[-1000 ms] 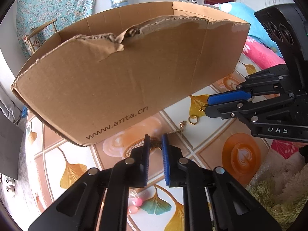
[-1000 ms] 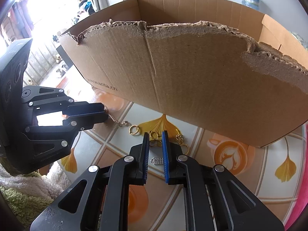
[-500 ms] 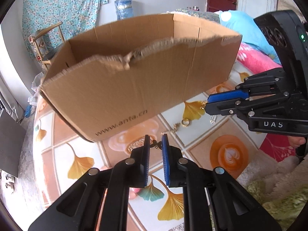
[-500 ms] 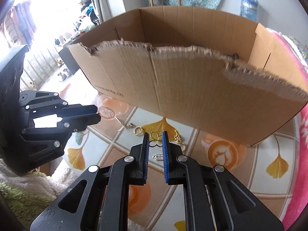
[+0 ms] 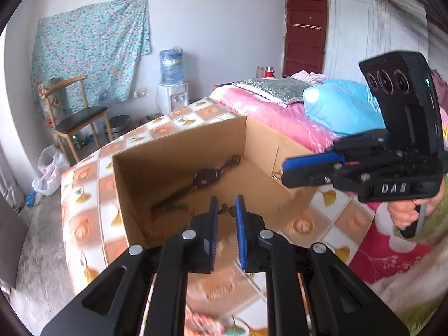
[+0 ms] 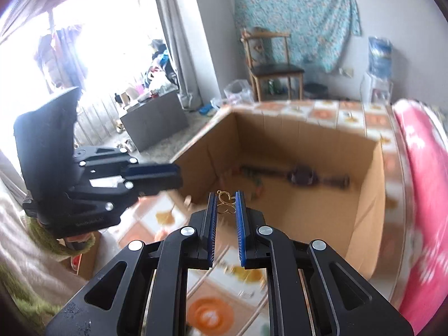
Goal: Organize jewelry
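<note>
A chair (image 5: 75, 117) was seen at the far left, by the wall. On the tiled table (image 5: 84, 210) an open box (image 5: 179, 151) was set, with a watch (image 5: 208, 176) lying on its floor. Above the box's near wall, the left gripper (image 5: 226, 210) was held narrow, a small butterfly charm (image 5: 227, 210) pinched between its pads. The right gripper (image 6: 226, 204) was likewise narrowed on a gold charm (image 6: 226, 203), also over the near wall. At the far right, a pink bed (image 5: 280, 117) was seen.
</note>
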Demonstrator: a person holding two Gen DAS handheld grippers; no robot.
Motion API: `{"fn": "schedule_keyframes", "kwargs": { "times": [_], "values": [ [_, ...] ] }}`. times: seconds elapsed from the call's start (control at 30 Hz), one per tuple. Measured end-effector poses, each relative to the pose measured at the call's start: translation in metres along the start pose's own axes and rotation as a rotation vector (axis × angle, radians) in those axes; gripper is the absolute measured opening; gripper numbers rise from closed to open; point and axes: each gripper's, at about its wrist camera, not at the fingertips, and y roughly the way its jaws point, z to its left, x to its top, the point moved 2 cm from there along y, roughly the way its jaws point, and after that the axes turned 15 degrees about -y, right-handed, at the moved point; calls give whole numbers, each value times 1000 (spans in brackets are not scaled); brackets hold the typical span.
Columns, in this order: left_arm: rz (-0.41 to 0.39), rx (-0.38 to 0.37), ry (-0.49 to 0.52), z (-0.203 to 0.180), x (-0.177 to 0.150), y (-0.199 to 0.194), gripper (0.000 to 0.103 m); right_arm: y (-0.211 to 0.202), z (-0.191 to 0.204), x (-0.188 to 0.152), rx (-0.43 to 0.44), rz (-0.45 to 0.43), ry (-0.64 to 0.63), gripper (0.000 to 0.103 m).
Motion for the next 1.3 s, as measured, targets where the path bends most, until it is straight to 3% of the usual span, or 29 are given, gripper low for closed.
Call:
{"fn": "schedule_keyframes", "kwargs": {
  "times": [0.1, 0.23, 0.3, 0.43, 0.57, 0.77, 0.97, 1.1, 1.17, 1.3],
  "values": [
    [81, -39, -18, 11, 29, 28, 12, 28, -36, 24, 19, 67, -19, 11],
    [298, -78, -100, 30, 57, 92, 12, 87, -74, 34, 109, 253, 42, 11],
    [423, -57, -140, 41, 66, 130, 12, 116, -90, 30, 131, 361, 84, 11],
    [581, -37, -194, 55, 66, 181, 12, 148, -105, 21, 154, 492, 105, 11],
    [645, -7, -213, 56, 57, 203, 12, 167, -113, 14, 137, 550, 107, 11],
    [664, 20, -242, 61, 54, 212, 12, 173, -121, 5, 121, 556, 132, 13],
    [617, 40, -251, 66, 63, 199, 13, 149, -122, 3, 103, 502, 170, 13],
    [494, 31, -234, 61, 78, 165, 13, 116, -121, 11, 74, 403, 178, 19],
    [411, 33, -209, 58, 82, 133, 15, 82, -111, 16, 65, 309, 171, 23],
    [223, 7, -153, 47, 74, 55, 29, 18, -82, 14, 89, 136, 135, 33]
  ]
}}
